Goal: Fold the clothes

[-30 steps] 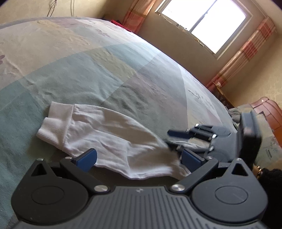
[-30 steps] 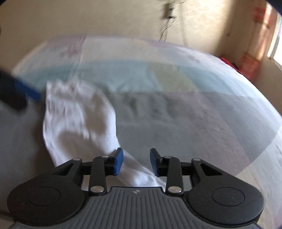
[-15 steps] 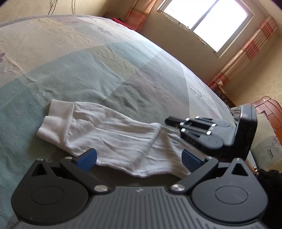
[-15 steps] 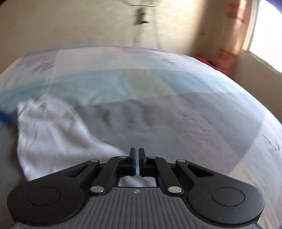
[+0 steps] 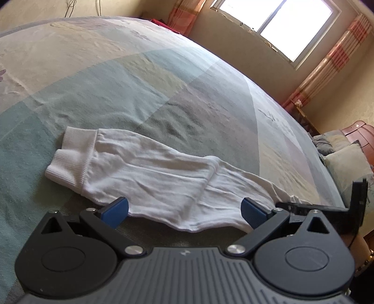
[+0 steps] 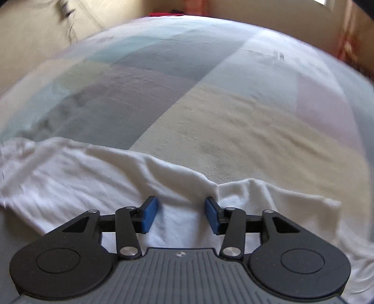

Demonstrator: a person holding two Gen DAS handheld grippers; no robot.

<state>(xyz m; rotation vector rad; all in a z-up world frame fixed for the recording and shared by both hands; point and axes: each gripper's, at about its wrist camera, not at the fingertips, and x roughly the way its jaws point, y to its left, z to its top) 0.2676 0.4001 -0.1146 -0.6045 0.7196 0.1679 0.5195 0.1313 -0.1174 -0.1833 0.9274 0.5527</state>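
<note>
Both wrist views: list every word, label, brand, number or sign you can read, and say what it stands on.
No readable text in either view.
Left gripper body: one small pale emblem, no letters.
Right gripper body: the same small emblem, too small to make out.
White garment and bedspread: nothing printed.

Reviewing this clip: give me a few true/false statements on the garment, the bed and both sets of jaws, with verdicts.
1. The white garment lies on the bed. True.
2. The left gripper is clamped shut on the cuff. False: its jaws stand wide open, and the ribbed cuff lies ahead of it, untouched.
3. The right gripper has its jaws apart over white cloth. True; they have just been opening, and the pads press on nothing.
4. The garment is black. False: it is white.
5. A window shows in the left wrist view. True.
</note>
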